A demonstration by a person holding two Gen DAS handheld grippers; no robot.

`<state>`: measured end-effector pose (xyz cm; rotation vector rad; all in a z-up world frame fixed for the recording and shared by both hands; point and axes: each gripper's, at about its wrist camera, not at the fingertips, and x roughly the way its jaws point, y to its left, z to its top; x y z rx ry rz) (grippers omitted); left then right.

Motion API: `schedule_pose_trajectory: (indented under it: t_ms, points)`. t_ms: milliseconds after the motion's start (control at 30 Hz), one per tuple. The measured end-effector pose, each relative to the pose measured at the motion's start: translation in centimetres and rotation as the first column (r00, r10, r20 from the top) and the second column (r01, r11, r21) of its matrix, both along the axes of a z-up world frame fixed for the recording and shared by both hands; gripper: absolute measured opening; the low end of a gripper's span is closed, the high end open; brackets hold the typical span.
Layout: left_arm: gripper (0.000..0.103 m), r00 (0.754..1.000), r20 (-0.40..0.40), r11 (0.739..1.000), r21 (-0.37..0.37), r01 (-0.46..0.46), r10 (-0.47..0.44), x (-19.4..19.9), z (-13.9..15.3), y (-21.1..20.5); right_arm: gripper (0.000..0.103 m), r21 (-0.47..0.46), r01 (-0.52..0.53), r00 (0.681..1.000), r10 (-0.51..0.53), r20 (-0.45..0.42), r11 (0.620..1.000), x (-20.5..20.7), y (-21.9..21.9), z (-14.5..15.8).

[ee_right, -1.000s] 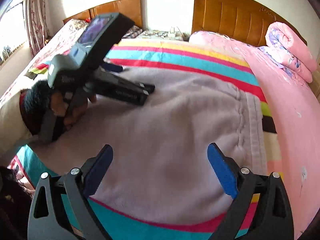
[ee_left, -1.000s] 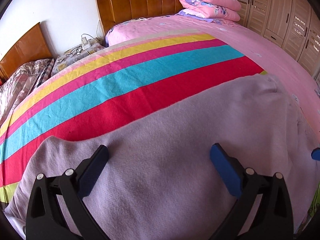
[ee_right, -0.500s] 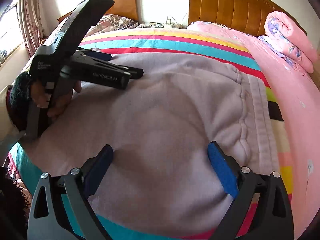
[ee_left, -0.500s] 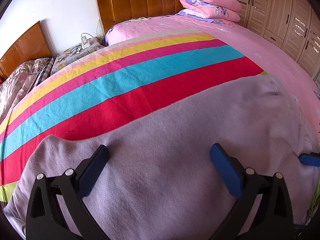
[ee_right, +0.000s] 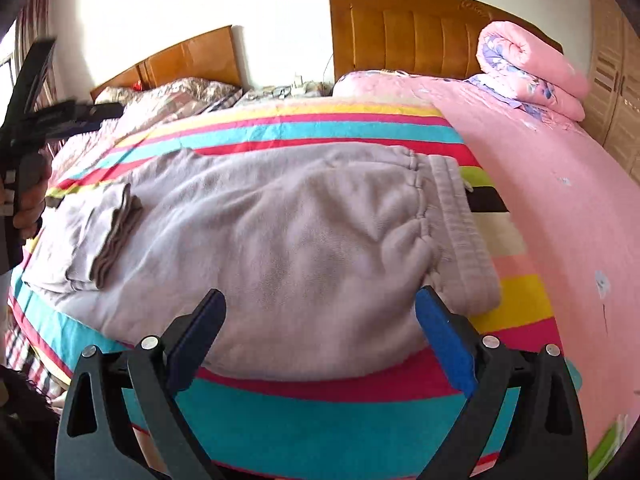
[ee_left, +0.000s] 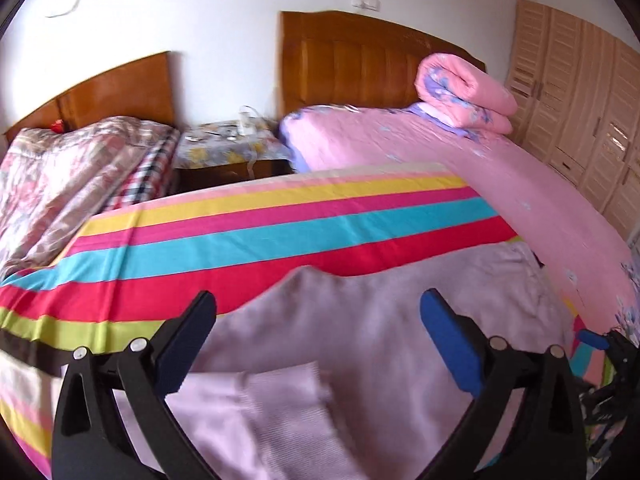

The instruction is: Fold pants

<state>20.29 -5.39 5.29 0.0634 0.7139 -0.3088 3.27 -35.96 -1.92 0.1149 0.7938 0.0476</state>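
Pants lie folded on striped sheet; both claws wide, seemingly empty; no legible writing.

A home bedroom: two beds with wooden headboards (one striped), a wardrobe, a nightstand.

The left gripper lifted and drew back from the pants, which now showed the cuffs folded over at 9 o'clock; the right gripper pulled back toward 6 o'clock.
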Motion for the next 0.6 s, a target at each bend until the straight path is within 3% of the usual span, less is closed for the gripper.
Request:
schedule_pose_trajectory:
  t_ms: [167, 367, 433, 533, 600]
  points:
    - [0.102, 0.989, -0.037, 0.99, 0.021, -0.142, 0.143, -3.1, -2.3, 8.7, 0.092, 0.225, 0.097, 0.995, -0.093, -0.028, 0.97, -2.3, -3.1, -1.4]
    - [0.102, 0.959, -0.145, 0.969, 0.071, -0.237, 0.245, -5.1, -8.6, 13.1, 0.092, 0.441, 0.169, 0.985, -0.161, -0.055, 0.882, -2.9, -5.5, -2.9]
    - [0.102, 0.952, -0.172, 0.967, 0.075, -0.242, 0.252, -5.3, -10.0, 13.6, 0.092, 0.472, 0.202, 0.979, -0.19, -0.075, 0.858, -2.1, -6.3, -3.2]
    - [0.102, 0.964, -0.11, 0.959, 0.18, -0.22, 0.242, -5.9, -11.3, 12.4, 0.09, 0.495, 0.256, 0.966, -0.243, -0.093, 0.83, -0.9, -7.8, -3.5]
    - [0.102, 0.964, -0.102, 0.958, 0.176, -0.226, 0.246, -6.0, -11.6, 12.6, 0.087, 0.502, 0.31, 0.95, -0.283, -0.132, 0.807, 0.0, -8.8, -4.1]
